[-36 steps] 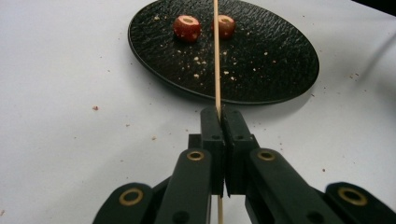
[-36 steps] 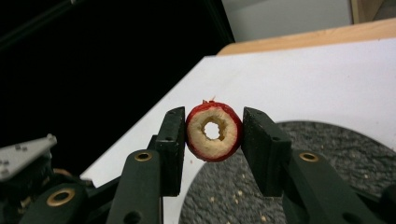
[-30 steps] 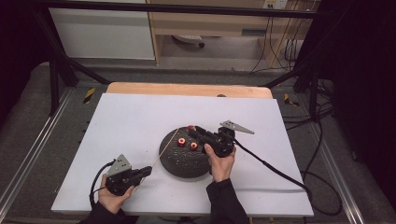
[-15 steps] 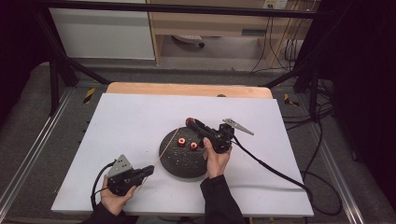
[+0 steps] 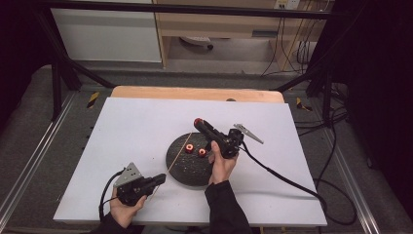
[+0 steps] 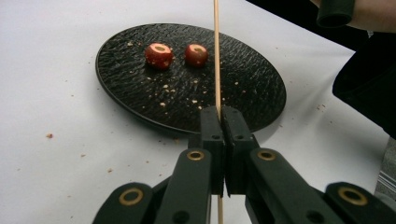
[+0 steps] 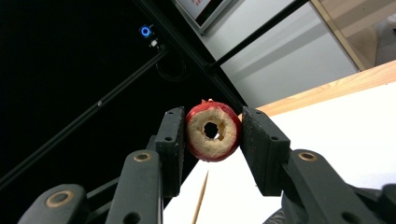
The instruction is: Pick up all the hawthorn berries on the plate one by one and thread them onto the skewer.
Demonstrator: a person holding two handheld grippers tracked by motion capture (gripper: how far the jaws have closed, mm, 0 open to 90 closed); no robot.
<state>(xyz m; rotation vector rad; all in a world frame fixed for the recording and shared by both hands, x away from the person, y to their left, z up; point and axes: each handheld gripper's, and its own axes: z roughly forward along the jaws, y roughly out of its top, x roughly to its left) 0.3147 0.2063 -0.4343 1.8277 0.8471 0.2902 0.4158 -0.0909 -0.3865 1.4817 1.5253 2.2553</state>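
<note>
A black round plate (image 5: 181,170) (image 6: 243,88) lies on the white table and holds two red cored fruits (image 5: 195,150) (image 6: 159,55). My left gripper (image 5: 159,179) (image 6: 221,114), at the table's near left, is shut on a thin wooden skewer (image 5: 179,151) (image 6: 216,56) that reaches up over the plate. My right gripper (image 5: 198,122) (image 7: 211,132) is raised above the plate's far rim and is shut on a third red fruit (image 7: 212,130), whose pale cut face and centre hole show between the jaws. The skewer's tip (image 7: 201,198) shows below it.
Crumbs are scattered on the plate and on the white table (image 5: 126,126) (image 6: 56,126). A wooden strip (image 5: 195,93) borders the table's far edge. Black frame bars (image 5: 63,68) and cables (image 5: 292,183) surround the table.
My right gripper has lifted with the red fruit from over the plate toward its far rim. The left gripper and skewer have hardly moved.
</note>
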